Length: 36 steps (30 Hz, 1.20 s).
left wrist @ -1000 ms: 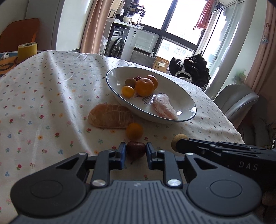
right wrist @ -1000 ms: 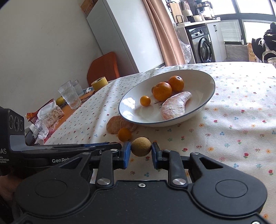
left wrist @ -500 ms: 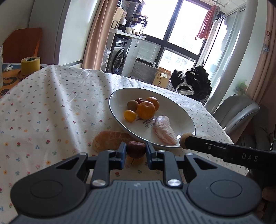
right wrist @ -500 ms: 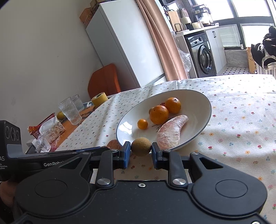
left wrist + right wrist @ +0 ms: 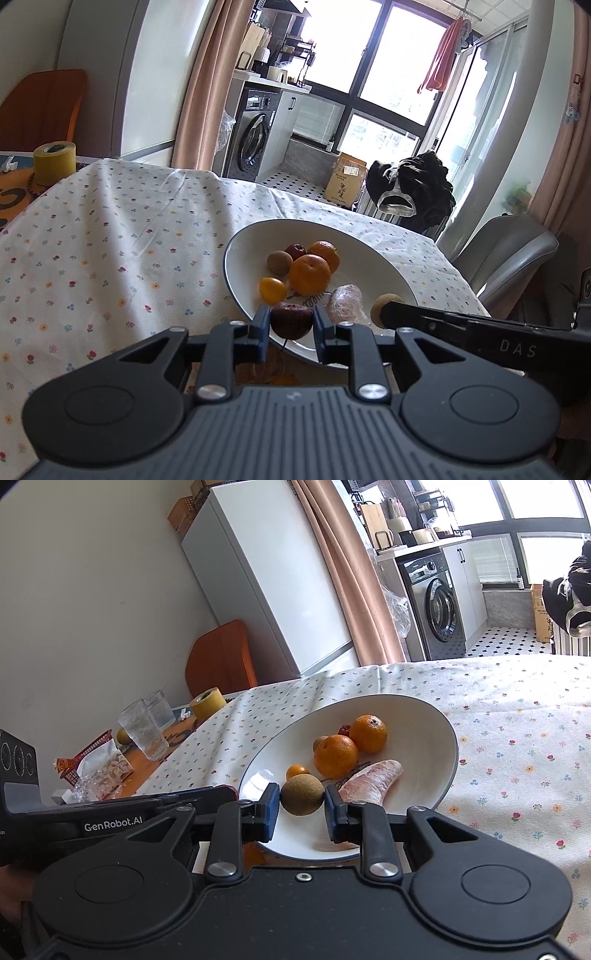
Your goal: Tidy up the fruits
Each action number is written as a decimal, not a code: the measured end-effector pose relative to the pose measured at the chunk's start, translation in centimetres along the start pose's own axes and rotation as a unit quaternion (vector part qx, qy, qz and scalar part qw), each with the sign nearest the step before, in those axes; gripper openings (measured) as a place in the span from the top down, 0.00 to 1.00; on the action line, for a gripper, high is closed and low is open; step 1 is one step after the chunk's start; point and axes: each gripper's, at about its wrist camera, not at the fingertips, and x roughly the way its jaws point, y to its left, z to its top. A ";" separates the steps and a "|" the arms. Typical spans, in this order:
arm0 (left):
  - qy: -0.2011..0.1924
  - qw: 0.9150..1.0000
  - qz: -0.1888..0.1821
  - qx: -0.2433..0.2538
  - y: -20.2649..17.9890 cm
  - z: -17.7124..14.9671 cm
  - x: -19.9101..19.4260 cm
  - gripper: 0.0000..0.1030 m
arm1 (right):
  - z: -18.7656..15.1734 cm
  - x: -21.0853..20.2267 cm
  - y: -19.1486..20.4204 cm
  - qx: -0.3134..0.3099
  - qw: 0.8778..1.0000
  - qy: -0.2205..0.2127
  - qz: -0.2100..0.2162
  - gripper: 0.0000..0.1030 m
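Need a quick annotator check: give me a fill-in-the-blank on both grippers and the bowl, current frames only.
1. The left gripper is shut on a dark ____ fruit.
2. The right gripper grips a round ____ fruit.
3. Both held fruits hang over the near rim of the white ____.
4. The number of large oranges in it is ____.

Missing words: red; brown; bowl; two

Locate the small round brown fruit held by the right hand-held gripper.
In the right wrist view, the small round brown fruit sits between the right hand-held gripper fingers, over the white bowl near rim.
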 end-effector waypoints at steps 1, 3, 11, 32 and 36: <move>0.001 1.000 0.000 0.002 0.0 0.2 0.2 0.78 | 0.1 0.2 -0.1 0.001 1.000 -0.001 0.000 0.76; 0.002 1.000 0.000 0.005 -0.1 0.5 0.6 0.78 | 0.2 0.4 -0.3 0.003 1.000 -0.003 0.001 0.76; 0.003 0.999 0.032 0.005 -0.6 1.6 1.9 0.77 | 0.1 1.0 -1.8 0.030 0.999 -0.013 0.020 0.67; -0.024 0.997 0.054 -0.042 2.4 0.6 -1.9 0.26 | -0.3 -1.0 1.5 -0.009 0.999 -0.029 -0.037 0.05; -0.035 0.996 0.065 -0.039 2.9 -0.1 -2.7 0.15 | -0.9 -1.3 2.1 -0.010 0.998 -0.031 -0.046 0.00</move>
